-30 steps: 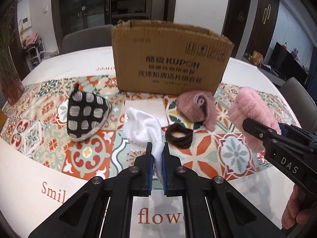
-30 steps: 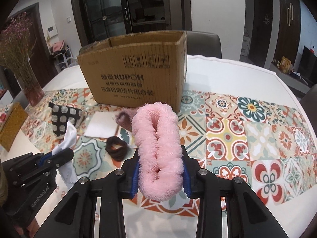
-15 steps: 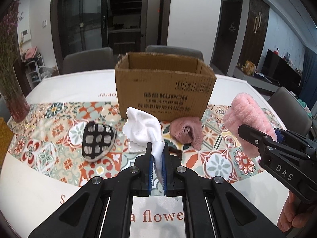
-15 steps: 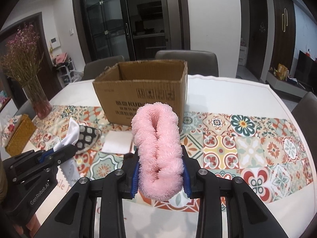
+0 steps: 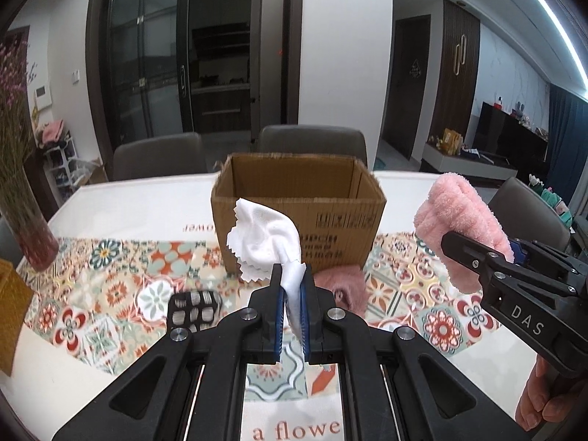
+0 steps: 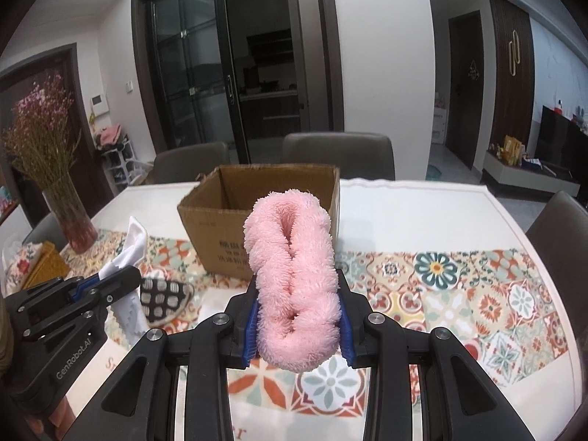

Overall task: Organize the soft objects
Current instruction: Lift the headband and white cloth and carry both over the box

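Observation:
My left gripper (image 5: 291,286) is shut on a white cloth (image 5: 266,235) and holds it in the air in front of the open cardboard box (image 5: 297,217). My right gripper (image 6: 297,308) is shut on a fluffy pink towel roll (image 6: 294,275), also raised above the table; it also shows in the left wrist view (image 5: 463,220). The box (image 6: 264,217) stands on the patterned runner, its top open. A black-and-white checked pouch (image 5: 193,310) and a dusty pink fuzzy piece (image 5: 343,288) lie on the runner before the box.
A glass vase (image 6: 75,220) with dried flowers stands at the table's left. A yellow woven box (image 5: 9,312) sits at the left edge. Grey chairs (image 6: 336,154) stand behind the table. A white flat pad (image 6: 217,301) lies on the runner.
Both grippers have risen well above the table with their loads, so the box's open top now shows. The items on the runner look lower and farther.

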`<state>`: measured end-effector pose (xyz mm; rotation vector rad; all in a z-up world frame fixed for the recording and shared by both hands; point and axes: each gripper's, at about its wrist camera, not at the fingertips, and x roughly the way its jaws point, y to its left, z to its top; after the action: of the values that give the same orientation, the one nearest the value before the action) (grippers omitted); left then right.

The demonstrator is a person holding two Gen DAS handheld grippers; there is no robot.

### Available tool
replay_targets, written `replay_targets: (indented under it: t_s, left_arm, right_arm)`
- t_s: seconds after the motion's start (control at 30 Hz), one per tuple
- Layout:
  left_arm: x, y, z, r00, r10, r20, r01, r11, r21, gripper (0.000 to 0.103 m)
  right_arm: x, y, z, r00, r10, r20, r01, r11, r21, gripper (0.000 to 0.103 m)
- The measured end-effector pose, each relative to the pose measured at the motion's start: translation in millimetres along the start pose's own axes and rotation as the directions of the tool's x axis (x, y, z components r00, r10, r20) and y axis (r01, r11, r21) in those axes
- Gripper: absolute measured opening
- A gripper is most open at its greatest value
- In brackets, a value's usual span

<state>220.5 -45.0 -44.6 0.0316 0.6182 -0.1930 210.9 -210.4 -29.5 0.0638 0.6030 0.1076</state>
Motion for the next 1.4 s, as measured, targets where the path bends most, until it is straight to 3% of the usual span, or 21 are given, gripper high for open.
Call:
replay_targets:
  t_s: [0.73, 1.17, 1.4]
  left_arm:
    - [20, 16, 73, 0.991, -0.012, 0.133, 0.005, 0.999, 0.052, 0.009]
    - [62, 29, 106, 0.991, -0.014, 0.136, 0.006, 0.998, 0.062, 0.01]
    - [93, 32, 113, 0.995, -0.028, 0.098, 0.019, 0.996, 0.082, 0.01]
  right_arm:
    - [21, 9, 65, 0.993, -0.011, 0.114, 0.009, 1.0, 0.018, 0.035]
    - [57, 19, 94, 0.989, -0.035, 0.145, 0.038, 0.999, -0.019, 0.036]
    - [85, 24, 102, 0.993, -0.033, 0.109, 0.036, 0.999, -0.03, 0.036]
